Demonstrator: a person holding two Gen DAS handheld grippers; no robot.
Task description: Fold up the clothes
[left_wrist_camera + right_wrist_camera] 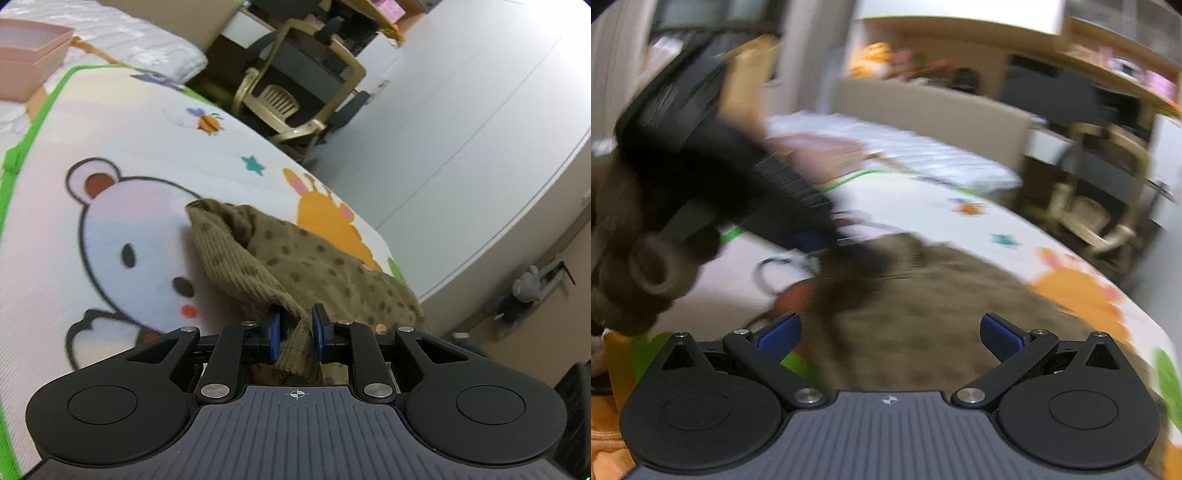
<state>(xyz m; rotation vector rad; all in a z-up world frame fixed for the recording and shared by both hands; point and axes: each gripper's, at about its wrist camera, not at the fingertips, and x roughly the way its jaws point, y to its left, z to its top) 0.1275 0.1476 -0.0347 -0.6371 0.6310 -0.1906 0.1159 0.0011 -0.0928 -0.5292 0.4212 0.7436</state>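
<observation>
Fingers, left gripper (295, 334): pinched on ribbed hem of brown spotted garment (295, 258).
Fingers, right gripper (890, 332): spread wide, holding nothing, above the cloth.
Garment: rumpled on cartoon mat (110, 221), near right edge.
Handling: soft, light, limp corduroy; likely to sag.
Hold: hem or corners.
</observation>
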